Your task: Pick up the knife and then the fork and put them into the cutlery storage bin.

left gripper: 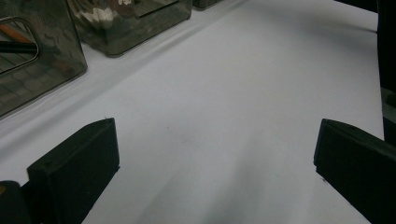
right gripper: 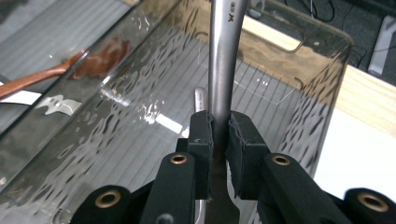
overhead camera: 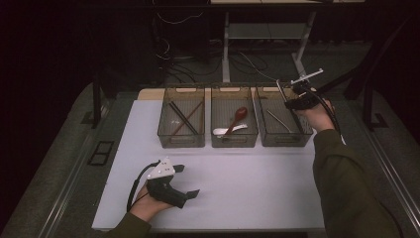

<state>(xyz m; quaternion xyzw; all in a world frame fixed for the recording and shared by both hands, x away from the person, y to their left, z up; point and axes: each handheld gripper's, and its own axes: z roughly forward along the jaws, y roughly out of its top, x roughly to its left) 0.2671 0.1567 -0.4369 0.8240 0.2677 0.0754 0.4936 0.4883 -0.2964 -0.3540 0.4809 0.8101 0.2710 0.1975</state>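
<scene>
Three bins wall the far edge (near mat open)

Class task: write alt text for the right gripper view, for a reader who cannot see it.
The right gripper, two black padded jaws, is clamped on the handle of a silver metal utensil above a clear ribbed plastic bin. A second silver metal piece lies in that bin, and a reddish-brown wooden spoon lies in the neighbouring bin at left.

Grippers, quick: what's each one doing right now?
Left gripper: open, jaws wide apart above the white table, holding nothing.
Right gripper: closed on a metal utensil handle, over the right-hand bin.
</scene>
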